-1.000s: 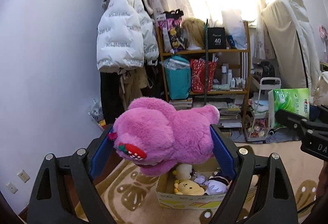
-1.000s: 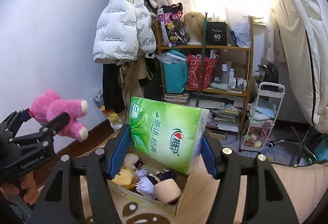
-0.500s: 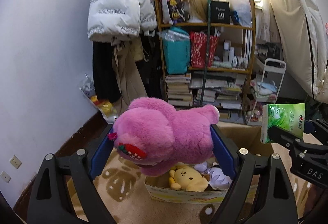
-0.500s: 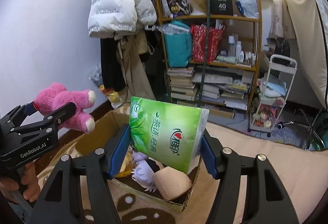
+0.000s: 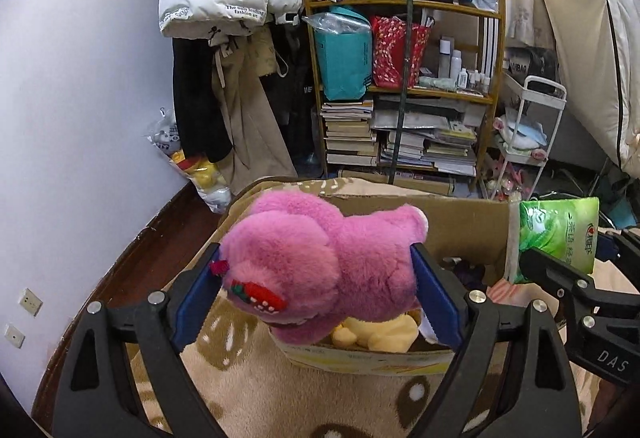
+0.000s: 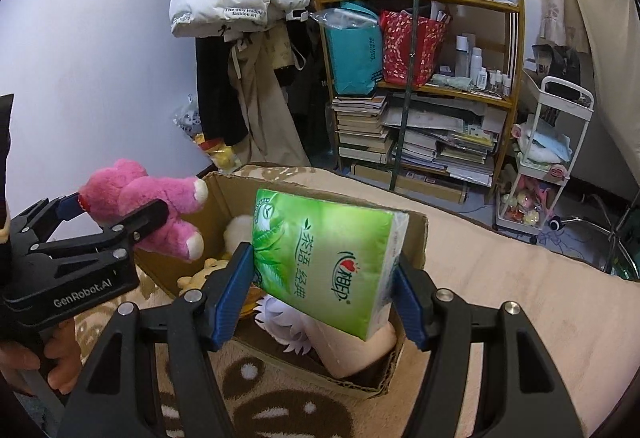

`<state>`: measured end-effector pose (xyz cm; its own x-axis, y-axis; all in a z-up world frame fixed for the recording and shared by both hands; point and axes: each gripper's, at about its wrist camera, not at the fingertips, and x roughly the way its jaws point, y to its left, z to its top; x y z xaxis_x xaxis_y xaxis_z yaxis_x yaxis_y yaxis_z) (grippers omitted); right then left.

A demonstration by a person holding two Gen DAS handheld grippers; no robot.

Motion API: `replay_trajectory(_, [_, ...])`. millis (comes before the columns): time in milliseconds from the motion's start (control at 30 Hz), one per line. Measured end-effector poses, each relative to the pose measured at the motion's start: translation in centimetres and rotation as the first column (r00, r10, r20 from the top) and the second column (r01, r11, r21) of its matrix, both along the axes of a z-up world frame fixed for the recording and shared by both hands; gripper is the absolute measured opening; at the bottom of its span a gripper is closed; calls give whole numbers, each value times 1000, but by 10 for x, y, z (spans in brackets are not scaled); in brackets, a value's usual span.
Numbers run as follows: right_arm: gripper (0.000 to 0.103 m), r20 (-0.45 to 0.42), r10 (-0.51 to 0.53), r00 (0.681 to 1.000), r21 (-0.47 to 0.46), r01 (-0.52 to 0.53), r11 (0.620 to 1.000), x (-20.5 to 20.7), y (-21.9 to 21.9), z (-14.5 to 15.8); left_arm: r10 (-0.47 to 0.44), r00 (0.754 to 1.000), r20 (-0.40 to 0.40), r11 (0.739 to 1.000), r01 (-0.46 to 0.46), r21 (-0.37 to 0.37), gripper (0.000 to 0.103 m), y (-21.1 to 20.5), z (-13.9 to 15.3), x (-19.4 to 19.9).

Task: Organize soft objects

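A cardboard box (image 6: 412,238) stands on the patterned rug (image 6: 256,390), already holding a yellow plush toy (image 5: 376,334) and other soft toys (a crowded shelf (image 6: 420,93) stands behind). The left gripper (image 5: 316,290) clamps a fluffy pink plush bear (image 5: 320,262) above the box's near-left edge. The right gripper (image 6: 324,278) clamps a green tissue pack (image 6: 320,262), tilted, above the box's right side.

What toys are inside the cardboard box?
In the cardboard box lie a yellow plush, a white fluffy toy, a spiky white-haired doll and a peach cushion-like thing. The pink bear and green tissue pack cover the rest.
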<state>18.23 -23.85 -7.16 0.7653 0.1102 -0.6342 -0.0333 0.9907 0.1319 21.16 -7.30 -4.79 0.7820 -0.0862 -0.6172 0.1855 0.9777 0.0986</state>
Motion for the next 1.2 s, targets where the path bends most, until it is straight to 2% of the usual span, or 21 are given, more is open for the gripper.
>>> replay_trajectory(400, [73, -38, 21, 999, -35, -23, 999, 2, 7, -9, -20, 1000, -24, 999, 20, 31, 90, -3, -6, 1])
replay_trajectory(533, [78, -30, 25, 999, -45, -26, 999, 2, 7, -8, -16, 1000, -22, 999, 17, 32, 93, -1, -5, 2])
replay_trajectory(667, [83, -29, 30, 999, -6, -30, 1000, 1, 5, -6, -18, 1000, -17, 999, 18, 41, 94, 0, -4, 2])
replay_trajectory(733, [88, -16, 21, 1000, -22, -21, 1000, -2, 4, -4, -17, 1000, -4, 998, 17, 59, 95, 0, -3, -1])
replay_trajectory(933, [90, -17, 11, 1000, -50, -11, 999, -9, 4, 1, -29, 999, 44, 997, 26, 71, 101, -2, 6, -11])
replay_trajectory(1100, [100, 9, -13, 1000, -48, 13, 999, -18, 0, 10, -54, 994, 93, 996, 47, 72, 102, -5, 18, -22])
replay_trajectory(1200, [101, 24, -28, 999, -41, 29, 999, -24, -4, 17, -20, 991, 131, 996, 9, 90, 102, -4, 23, -32])
